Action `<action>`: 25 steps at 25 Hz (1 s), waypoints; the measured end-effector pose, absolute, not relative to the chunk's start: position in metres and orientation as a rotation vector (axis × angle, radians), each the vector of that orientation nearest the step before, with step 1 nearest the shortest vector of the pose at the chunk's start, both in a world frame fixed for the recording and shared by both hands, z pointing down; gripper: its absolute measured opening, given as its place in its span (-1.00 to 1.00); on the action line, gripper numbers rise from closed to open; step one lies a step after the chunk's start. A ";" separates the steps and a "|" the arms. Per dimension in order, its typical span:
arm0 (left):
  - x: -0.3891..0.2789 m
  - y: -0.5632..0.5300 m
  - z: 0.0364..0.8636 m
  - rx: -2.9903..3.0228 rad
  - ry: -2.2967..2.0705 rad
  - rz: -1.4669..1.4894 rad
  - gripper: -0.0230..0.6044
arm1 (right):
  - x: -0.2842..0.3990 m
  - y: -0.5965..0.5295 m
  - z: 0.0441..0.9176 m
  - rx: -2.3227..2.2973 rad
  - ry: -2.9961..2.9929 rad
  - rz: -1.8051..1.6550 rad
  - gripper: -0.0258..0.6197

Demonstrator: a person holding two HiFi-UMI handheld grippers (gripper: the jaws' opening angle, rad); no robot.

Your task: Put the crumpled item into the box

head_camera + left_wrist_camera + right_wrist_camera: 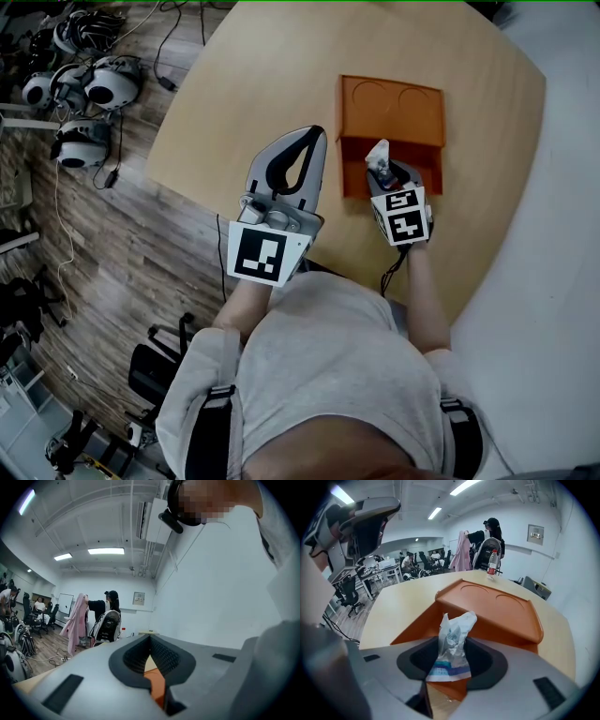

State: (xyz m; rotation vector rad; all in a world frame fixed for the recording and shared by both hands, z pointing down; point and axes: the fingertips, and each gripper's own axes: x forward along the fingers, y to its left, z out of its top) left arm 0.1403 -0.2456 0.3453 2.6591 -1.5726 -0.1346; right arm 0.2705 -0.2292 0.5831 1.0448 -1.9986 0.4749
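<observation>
Crumpled wrapper [452, 641] juts lengthwise from right tongs [451, 668] toward box [492, 607].

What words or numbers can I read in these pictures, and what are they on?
No readable text.
On the crumpled white, blue-striped wrapper: print too blurred.
On the framed wall sign: too small.
On the clear bottle's red label: too small.
The black-and-white square markers: patterns only.

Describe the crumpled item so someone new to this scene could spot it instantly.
On the wooden table sits an orange box with its lid open. Just over its near edge, the right claw pinches a crumpled wrapper: whitish plastic with a blue-striped end, the only pale, wrinkled thing there.
</observation>
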 end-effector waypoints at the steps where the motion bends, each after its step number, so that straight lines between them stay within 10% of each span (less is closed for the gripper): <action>1: 0.140 -0.245 0.347 2.657 -1.575 -0.133 -0.88 | 0.271 -0.229 0.586 1.040 -1.992 0.471 -0.36; 25: 0.131 -0.242 0.355 2.640 -1.607 -0.118 -0.88 | 0.267 -0.227 0.596 1.002 -1.948 0.451 -0.31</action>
